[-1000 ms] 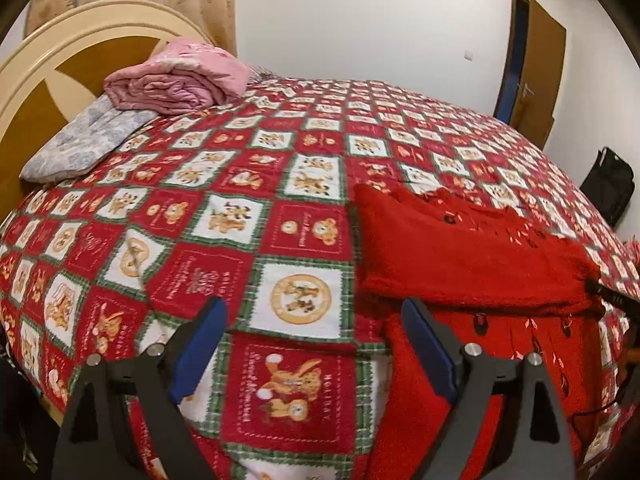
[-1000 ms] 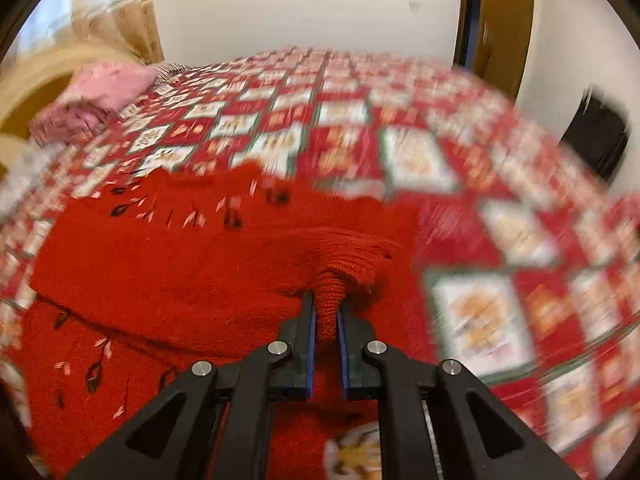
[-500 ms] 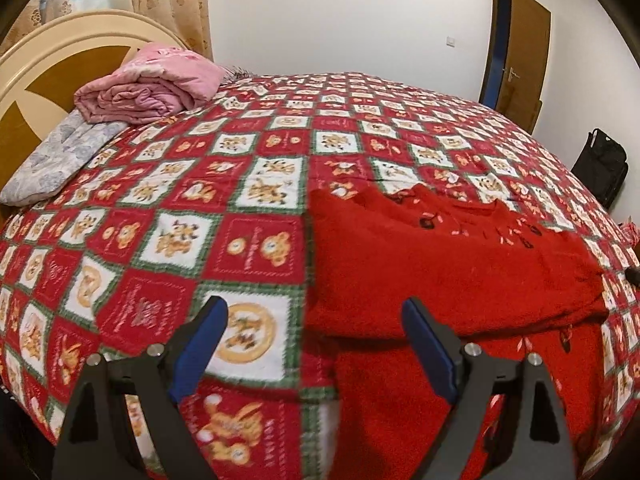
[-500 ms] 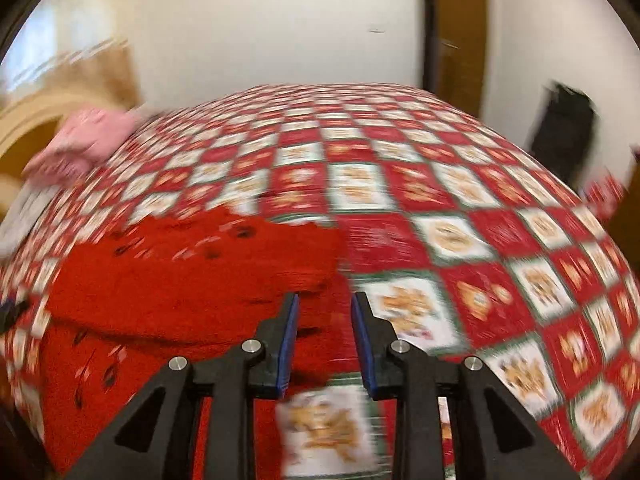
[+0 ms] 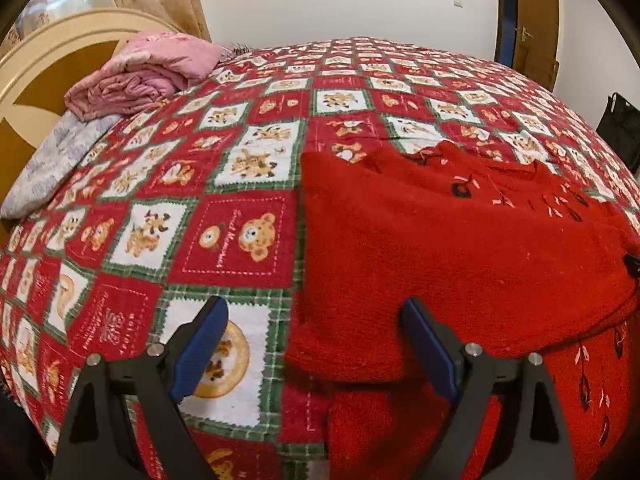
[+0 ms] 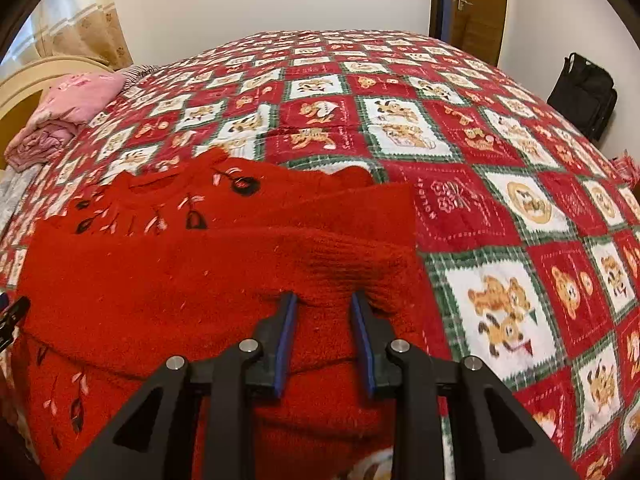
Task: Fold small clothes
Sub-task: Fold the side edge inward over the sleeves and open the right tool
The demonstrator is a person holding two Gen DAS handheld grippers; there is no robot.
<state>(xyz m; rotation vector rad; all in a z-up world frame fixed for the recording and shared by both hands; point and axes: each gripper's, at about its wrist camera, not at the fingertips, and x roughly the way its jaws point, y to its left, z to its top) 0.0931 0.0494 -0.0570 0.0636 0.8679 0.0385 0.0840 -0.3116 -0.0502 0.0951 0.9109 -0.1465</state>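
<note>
My left gripper fingers wide, straddling sweater left edge. Right gripper fingers narrowly apart, just opened, gripping nothing. Bed open rightward.

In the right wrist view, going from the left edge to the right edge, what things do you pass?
Pink folded blanket → red sweater on the patchwork bedspread → wooden door → black bag by the wall.

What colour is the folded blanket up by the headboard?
Pink. The folded blanket shows best in the left wrist view, lying beside the headboard.
</note>
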